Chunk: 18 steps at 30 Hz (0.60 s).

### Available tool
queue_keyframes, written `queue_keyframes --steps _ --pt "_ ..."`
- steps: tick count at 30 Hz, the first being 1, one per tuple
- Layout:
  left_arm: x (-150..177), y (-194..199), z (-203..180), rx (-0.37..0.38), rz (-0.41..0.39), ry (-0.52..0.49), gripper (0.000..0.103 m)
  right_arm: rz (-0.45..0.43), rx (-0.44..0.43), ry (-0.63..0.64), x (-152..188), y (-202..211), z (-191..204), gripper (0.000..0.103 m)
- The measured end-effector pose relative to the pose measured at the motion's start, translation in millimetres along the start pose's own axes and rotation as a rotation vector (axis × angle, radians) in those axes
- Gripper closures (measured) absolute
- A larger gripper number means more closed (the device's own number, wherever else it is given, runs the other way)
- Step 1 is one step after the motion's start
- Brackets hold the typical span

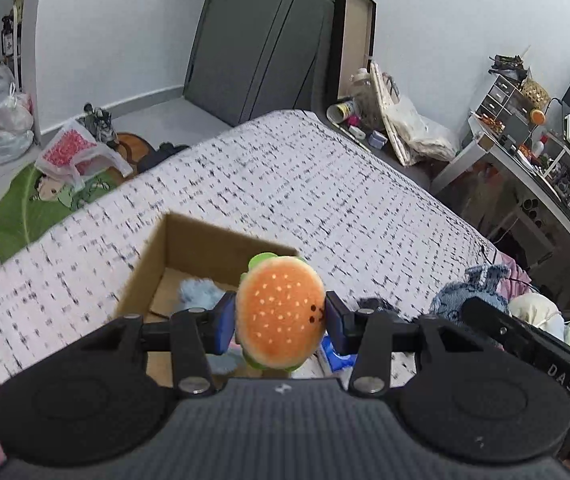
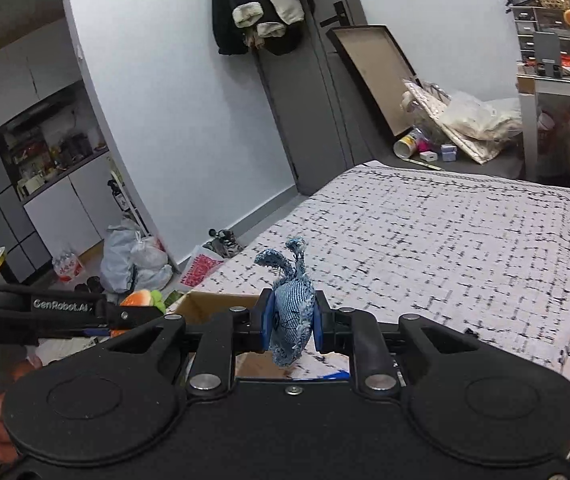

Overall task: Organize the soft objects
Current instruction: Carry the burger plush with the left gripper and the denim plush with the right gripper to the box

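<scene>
My left gripper [image 1: 281, 322] is shut on a plush hamburger [image 1: 279, 314], orange bun with a green edge, held above an open cardboard box [image 1: 147, 268] on the bed. A pale blue fluffy toy [image 1: 199, 294] lies inside the box. My right gripper [image 2: 290, 326] is shut on a blue denim whale toy [image 2: 289, 320], tail up, just right of the box [image 2: 213, 304]. In the right wrist view the left gripper [image 2: 133, 314] shows at the left with the hamburger [image 2: 139, 299]. The denim whale [image 1: 469, 292] also shows at the right of the left wrist view.
The bed [image 1: 305, 184] has a white cover with black dashes. Pale soft items [image 1: 541, 316] lie at its right edge. Plastic bags [image 1: 1, 120] and a green mat [image 1: 33, 200] are on the floor left of the bed. A cluttered desk [image 1: 545, 160] stands to the right.
</scene>
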<state>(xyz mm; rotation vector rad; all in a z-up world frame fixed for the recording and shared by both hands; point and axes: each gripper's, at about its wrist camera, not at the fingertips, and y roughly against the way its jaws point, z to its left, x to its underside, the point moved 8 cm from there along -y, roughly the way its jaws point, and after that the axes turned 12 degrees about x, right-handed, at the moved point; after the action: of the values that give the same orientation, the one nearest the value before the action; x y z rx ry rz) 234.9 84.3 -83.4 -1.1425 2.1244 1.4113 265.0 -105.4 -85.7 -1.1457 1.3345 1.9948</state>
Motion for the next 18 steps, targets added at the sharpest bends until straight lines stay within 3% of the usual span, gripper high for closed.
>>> queue_keyframes --steps 18 --pt "-25 -20 68 0.028 0.011 0.081 0.058 0.036 -0.001 0.031 11 -41 54 0.084"
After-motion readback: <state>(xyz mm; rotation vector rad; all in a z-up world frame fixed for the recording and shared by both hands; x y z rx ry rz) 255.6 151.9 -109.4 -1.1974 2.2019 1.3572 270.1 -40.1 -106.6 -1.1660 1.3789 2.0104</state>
